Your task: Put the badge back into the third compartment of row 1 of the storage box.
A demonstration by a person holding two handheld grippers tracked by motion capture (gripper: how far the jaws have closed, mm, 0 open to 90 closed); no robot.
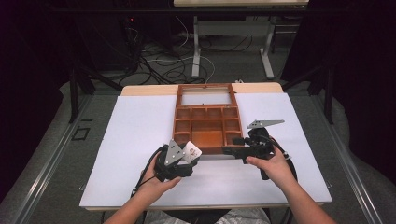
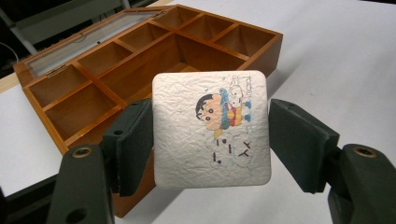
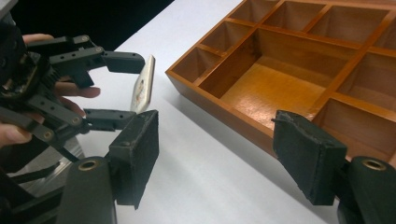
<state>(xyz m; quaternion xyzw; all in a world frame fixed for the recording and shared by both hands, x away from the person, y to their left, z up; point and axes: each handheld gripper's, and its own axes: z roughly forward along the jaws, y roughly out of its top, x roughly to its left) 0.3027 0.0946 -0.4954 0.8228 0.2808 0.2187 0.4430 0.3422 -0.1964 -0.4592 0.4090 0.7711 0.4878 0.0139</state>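
One wooden box (image 1: 206, 122) sits at twelve o'clock on the white table (image 1: 135, 135), its lid open; dark floor and cables lie beyond. In the left gripper view, the left gripper (image 2: 211, 133) clamps one white cartoon tile (image 2: 211, 128) before roughly nine compartments. In the right gripper view, the right gripper (image 3: 215, 151) gapes empty at the box's rim.

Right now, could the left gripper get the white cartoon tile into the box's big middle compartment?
Probably yes. The left gripper holds the tile just short of the wooden box, whose large middle compartment lies open and empty; the right gripper hangs beside it, jaws apart.
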